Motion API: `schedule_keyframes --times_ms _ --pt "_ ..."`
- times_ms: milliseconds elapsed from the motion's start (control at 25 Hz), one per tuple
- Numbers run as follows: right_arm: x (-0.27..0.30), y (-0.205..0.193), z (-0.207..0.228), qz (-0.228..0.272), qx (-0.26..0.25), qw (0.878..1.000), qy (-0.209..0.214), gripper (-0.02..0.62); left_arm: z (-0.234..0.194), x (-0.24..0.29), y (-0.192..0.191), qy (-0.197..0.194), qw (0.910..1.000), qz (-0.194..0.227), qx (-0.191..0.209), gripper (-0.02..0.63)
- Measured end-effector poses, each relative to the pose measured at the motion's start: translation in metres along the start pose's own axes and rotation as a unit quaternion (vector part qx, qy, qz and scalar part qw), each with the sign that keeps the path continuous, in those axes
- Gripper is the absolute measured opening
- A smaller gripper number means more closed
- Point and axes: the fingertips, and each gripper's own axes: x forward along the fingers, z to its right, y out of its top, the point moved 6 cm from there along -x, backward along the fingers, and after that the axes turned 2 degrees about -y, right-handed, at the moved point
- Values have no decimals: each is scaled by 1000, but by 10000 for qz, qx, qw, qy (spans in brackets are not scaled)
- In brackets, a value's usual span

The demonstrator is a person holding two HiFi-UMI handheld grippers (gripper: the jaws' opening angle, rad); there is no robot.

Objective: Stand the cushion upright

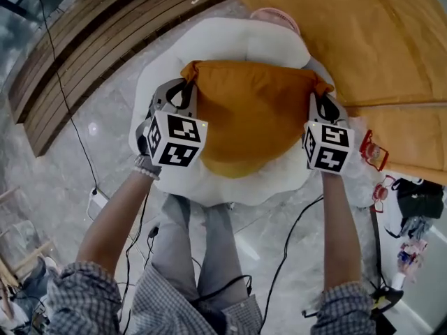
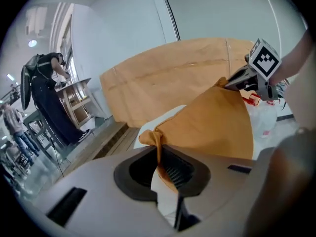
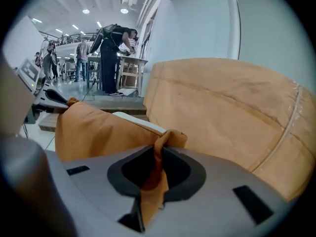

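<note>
An orange cushion (image 1: 251, 114) hangs between my two grippers above a round white pouf (image 1: 230, 40). My left gripper (image 1: 187, 82) is shut on the cushion's far left corner (image 2: 154, 138), with the fabric pinched between its jaws. My right gripper (image 1: 323, 93) is shut on the far right corner (image 3: 165, 141) in the same way. The cushion's top edge is stretched level between the two grips and its body droops toward me. In the left gripper view the cushion (image 2: 217, 127) spreads to the right, up to the right gripper's marker cube (image 2: 264, 59).
A large orange sofa (image 1: 363, 33) lies at the upper right. A wooden slatted bench (image 1: 98, 40) runs along the upper left. Cables (image 1: 66, 103) trail over the marble floor. Small packets and bags (image 1: 391, 187) sit at the right. People stand at tables in the background (image 3: 111, 58).
</note>
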Motion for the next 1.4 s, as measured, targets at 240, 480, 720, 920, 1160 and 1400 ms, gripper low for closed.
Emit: schedule_keyframes --times_ms 240,480,720,920,1160,1400 --pt "43 10 8 -126 60 9995 -280 67 -13 36 9 97 9999 0 -72 32" --pt "53 17 17 12 320 9985 -435 121 -30 36 8 -50 9987 173 -486 67" --pt "32 19 18 92 540 9976 -423 156 -31 17 0 23 9974 126 -705 71" --pt "-30 11 -1 355 468 9980 -220 16 -20 -21 -1 -36 9952 201 -954 51" --pt "-123 7 -12 540 1005 9935 -19 6 -3 -81 24 -282 9930 646 -945 8" --pt "-207 18 -18 767 1052 9915 -55 5 17 -162 64 -531 9889 1106 -832 8"
